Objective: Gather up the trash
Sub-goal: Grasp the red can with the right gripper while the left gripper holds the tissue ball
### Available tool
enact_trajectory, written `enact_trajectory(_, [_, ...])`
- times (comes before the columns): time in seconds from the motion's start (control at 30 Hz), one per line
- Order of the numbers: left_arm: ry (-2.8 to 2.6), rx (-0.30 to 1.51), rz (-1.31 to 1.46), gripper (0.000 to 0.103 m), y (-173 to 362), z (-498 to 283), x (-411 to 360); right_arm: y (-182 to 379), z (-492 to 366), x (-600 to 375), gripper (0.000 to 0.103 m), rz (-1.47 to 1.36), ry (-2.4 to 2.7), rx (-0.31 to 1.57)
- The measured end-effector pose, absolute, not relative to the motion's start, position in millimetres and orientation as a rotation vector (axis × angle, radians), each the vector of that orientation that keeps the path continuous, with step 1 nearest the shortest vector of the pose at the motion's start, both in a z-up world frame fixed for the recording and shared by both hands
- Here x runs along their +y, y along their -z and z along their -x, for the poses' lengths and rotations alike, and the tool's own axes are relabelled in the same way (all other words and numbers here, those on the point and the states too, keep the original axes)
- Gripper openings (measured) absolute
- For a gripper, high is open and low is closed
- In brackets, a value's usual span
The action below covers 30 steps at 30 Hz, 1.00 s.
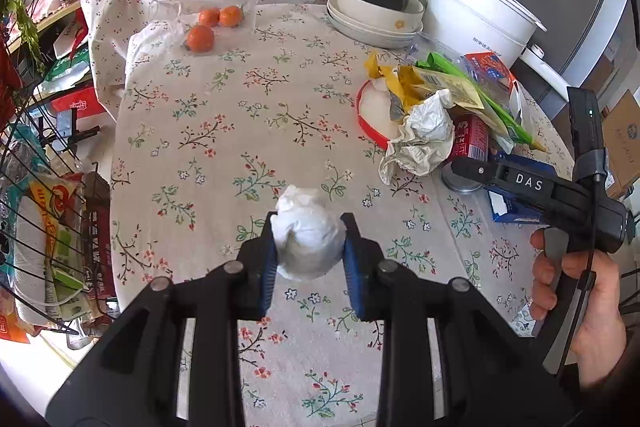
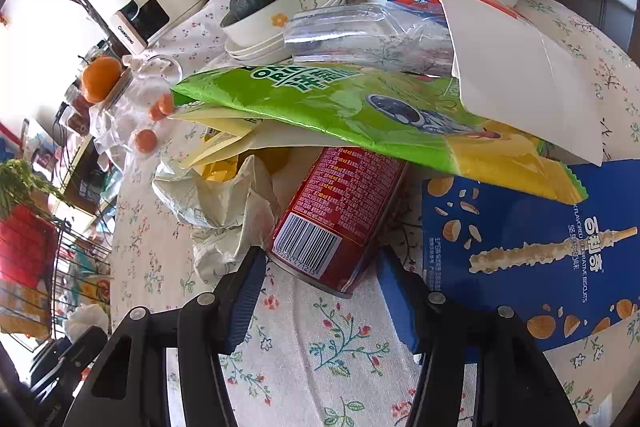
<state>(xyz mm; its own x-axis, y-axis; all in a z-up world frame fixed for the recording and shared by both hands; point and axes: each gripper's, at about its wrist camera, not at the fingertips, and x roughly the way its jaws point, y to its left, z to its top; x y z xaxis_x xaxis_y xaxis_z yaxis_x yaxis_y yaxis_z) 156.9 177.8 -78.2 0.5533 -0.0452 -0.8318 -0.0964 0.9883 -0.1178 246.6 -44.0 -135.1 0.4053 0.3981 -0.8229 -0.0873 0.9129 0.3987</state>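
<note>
Left tool grips a white paper wad over bare table, open room ahead. Right tool open, straddling the red can's barcode end; can lies tilted, long axis pointing away under the green wrapper.

Bare tablecloth left of trash pile
</note>
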Motion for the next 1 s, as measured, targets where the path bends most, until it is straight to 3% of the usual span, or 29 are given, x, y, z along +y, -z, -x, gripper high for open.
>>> enact_trajectory(0.13, [-0.019, 0.974, 0.15, 0.031, 73, -155, 170, 122, -233, -49, 0.055, -0.337, -0.37, 1.135])
enact_trajectory(0.17, [-0.017, 0.972, 0.148, 0.031, 72, -154, 168, 117, -229, -49, 0.025, -0.325, -0.383, 1.134])
enact_trajectory(0.2, [-0.015, 0.97, 0.147, 0.031, 72, -154, 167, 114, -226, -49, 0.003, -0.329, -0.436, 1.159])
enact_trajectory(0.37, [0.0, 0.971, 0.125, 0.031, 72, -151, 156, 100, -210, -58, 0.003, -0.246, -0.468, 1.136])
enact_trajectory(0.5, [-0.003, 0.993, 0.13, 0.032, 77, -151, 153, 109, -208, -84, 0.011, -0.325, -0.423, 1.193])
enact_trajectory(0.63, [0.003, 1.003, 0.137, 0.032, 78, -153, 150, 110, -210, -94, 0.05, -0.374, -0.4, 1.197])
enact_trajectory(1.0, [-0.078, 0.993, 0.082, 0.032, 78, -158, 172, 118, -237, -45, 0.067, -0.508, -0.327, 1.064])
